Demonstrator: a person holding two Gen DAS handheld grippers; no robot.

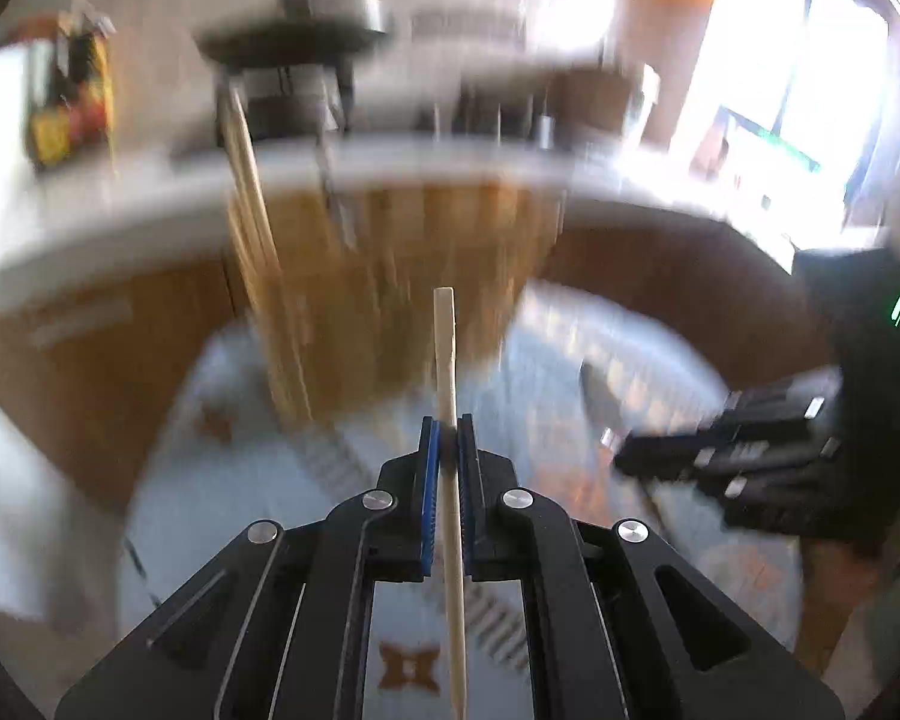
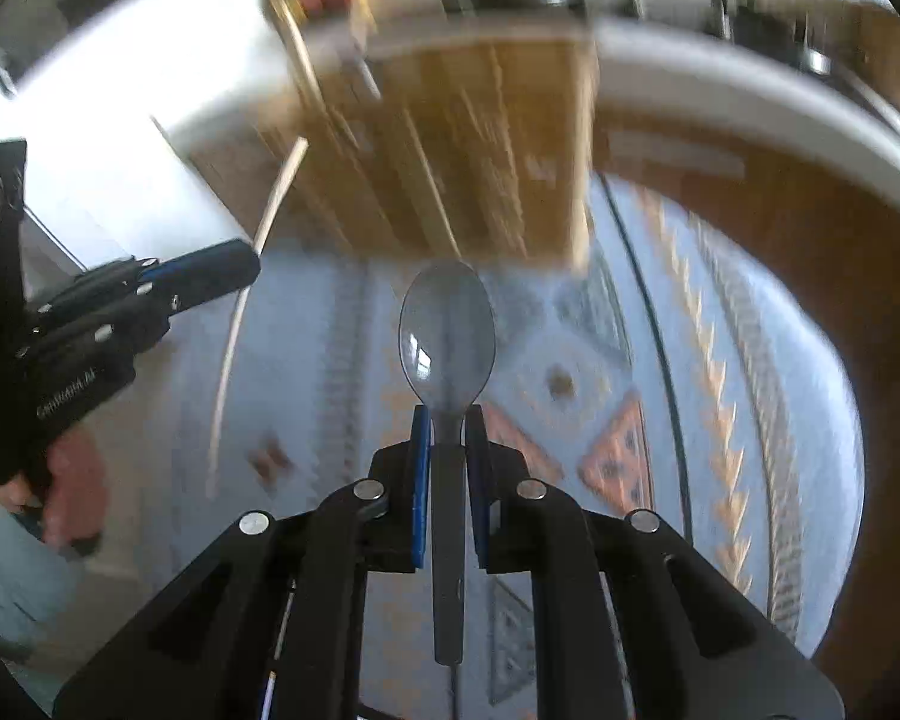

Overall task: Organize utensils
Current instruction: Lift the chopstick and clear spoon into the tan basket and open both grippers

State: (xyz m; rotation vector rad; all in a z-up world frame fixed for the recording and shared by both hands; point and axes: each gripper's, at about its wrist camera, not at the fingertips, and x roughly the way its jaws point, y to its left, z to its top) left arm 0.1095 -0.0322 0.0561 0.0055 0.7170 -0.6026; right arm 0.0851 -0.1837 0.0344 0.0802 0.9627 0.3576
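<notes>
My left gripper [image 1: 448, 427] is shut on a pale wooden chopstick [image 1: 446, 360] that pokes out past the blue pads and runs back between the fingers. My right gripper [image 2: 448, 417] is shut on the neck of a grey metal spoon [image 2: 447, 333], bowl forward and facing up. Each gripper appears in the other's view: the right gripper [image 1: 630, 450] at the right edge, the left gripper [image 2: 234, 267] at the left with its chopstick [image 2: 234, 354] blurred beneath it. A wooden utensil holder [image 2: 450, 150] stands ahead, blurred, and in the left wrist view the holder [image 1: 390, 276] has chopsticks [image 1: 252, 192] standing in it.
A patterned blue and orange cloth [image 2: 600, 420] covers the round wooden table [image 2: 810, 252]. A white counter [image 1: 120, 210] curves behind, with a dark stand [image 1: 294, 54] and colourful packets [image 1: 69, 102] on it. A person's hand [image 2: 72, 480] holds the left gripper. Both views are blurred.
</notes>
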